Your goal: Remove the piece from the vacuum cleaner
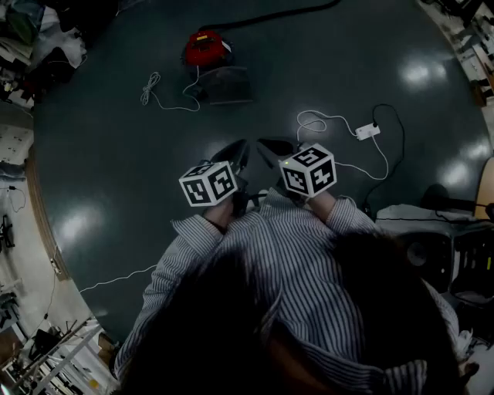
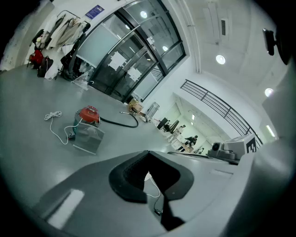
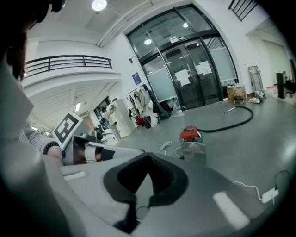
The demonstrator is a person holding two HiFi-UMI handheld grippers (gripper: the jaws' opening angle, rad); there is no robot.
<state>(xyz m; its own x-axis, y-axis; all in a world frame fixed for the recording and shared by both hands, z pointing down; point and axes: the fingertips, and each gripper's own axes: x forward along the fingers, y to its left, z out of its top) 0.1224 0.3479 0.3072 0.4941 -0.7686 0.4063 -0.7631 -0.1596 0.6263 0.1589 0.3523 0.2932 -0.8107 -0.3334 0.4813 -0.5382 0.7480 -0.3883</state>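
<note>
1. Vacuum cleaner (image 1: 206, 48), with its red top, sat on the dark floor (image 1: 108, 154) well ahead of me, far from both grippers.
2. I saw a grey boxy piece (image 1: 226, 85) just beside the red body on the side nearer me. I could not tell whether the two were joined.
3. A black hose (image 1: 270, 15) ran off from the machine across the floor, away from me.
4. A loose white cord (image 1: 152, 91) lay to the left of the machine, one end coiled.
5. My left gripper (image 1: 233, 154) had its jaws closed tip to tip. Its own view showed only floor beyond the dark pads and nothing held between them.
6. My right gripper (image 1: 275, 146) was the same, with its jaws brought fully together and empty.
7. Both grippers were side by side and near each other, low in front of the striped sleeves (image 1: 262, 254). They pointed roughly towards the machine.
8. A small white power strip (image 1: 367, 131) lay on the floor off to the right of the right gripper. A white cable looped away on one side of it and a black one on the other.
</note>
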